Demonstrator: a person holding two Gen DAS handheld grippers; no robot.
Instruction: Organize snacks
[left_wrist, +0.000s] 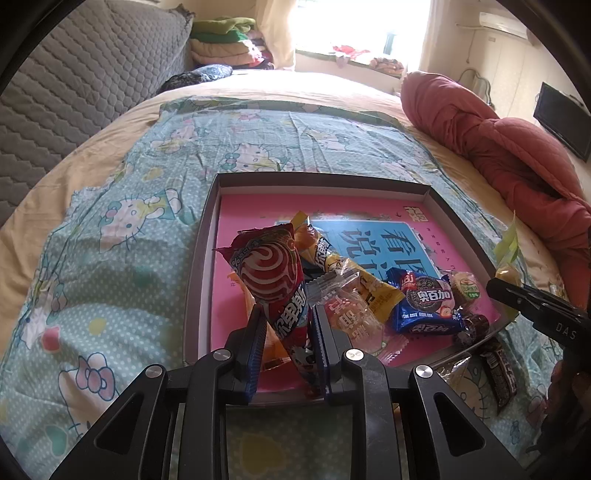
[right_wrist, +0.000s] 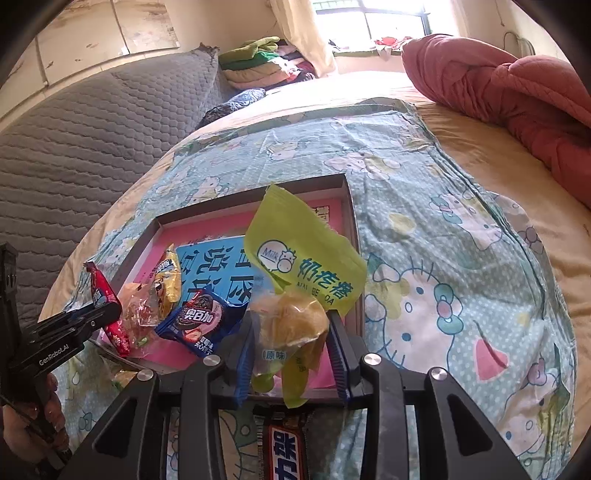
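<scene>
The left gripper (left_wrist: 286, 334) pinches the red lollipop pack (left_wrist: 271, 280) low down, over the box (left_wrist: 212, 221). The right gripper (right_wrist: 291, 345) squeezes the soft green cake pack (right_wrist: 295, 295). Both look light, crinkly, slippery and easy to squash.

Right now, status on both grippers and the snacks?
Left gripper shut on red lollipop pack. Right gripper shut on green milk pack. Both above tray. Nothing blocking.

The chocolate bar (right_wrist: 286, 452) runs off the right wrist view's bottom edge, and the red lollipop packet (left_wrist: 275, 280) hides the orange wrapper (left_wrist: 271, 349) behind it.
</scene>
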